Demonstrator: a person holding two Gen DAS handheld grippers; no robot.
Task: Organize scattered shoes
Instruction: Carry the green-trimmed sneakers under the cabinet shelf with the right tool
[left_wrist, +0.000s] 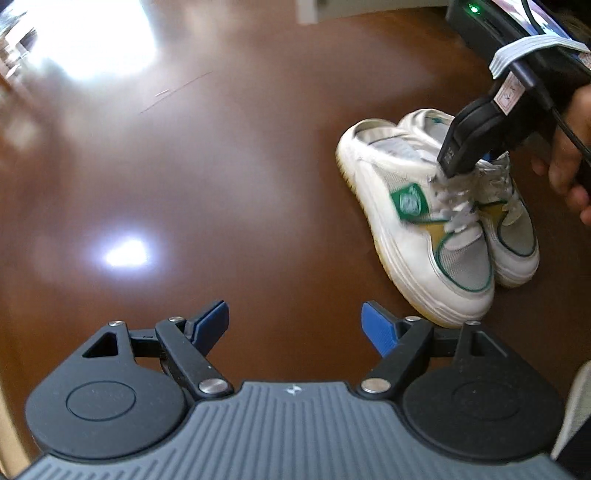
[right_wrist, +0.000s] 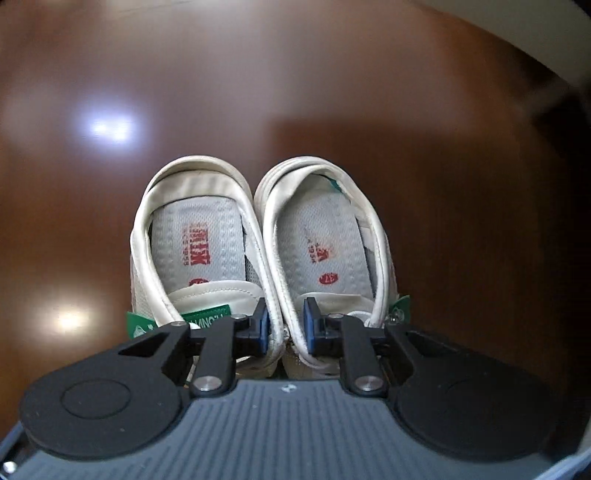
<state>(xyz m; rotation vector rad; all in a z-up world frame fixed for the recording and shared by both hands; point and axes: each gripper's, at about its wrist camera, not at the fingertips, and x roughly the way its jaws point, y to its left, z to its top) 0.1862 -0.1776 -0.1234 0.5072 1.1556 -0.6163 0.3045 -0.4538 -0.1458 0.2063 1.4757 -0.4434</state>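
Right tongs (right_wrist: 286, 325) pinch both white-green shoes' (right_wrist: 258, 236) inner collars — left tongs (left_wrist: 295, 325) spread.

The left gripper (left_wrist: 295, 325) hangs with its blue pads wide apart, nothing between them. The right gripper (right_wrist: 286, 325), pointing down, pinches the two sneakers' (right_wrist: 258, 229) adjoining inner collars (seemingly both), a hand (left_wrist: 569, 162) behind it.

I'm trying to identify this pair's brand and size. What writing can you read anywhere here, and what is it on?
"235", upside down and uncertain: red oval on the right-hand insole.
Red print on the insoles of both shoes: too blurred.
Green tongue tag: white capitals, upside down, partly hidden, unreadable.
Green side patch: blurred.
White label on the right claw: blurred.
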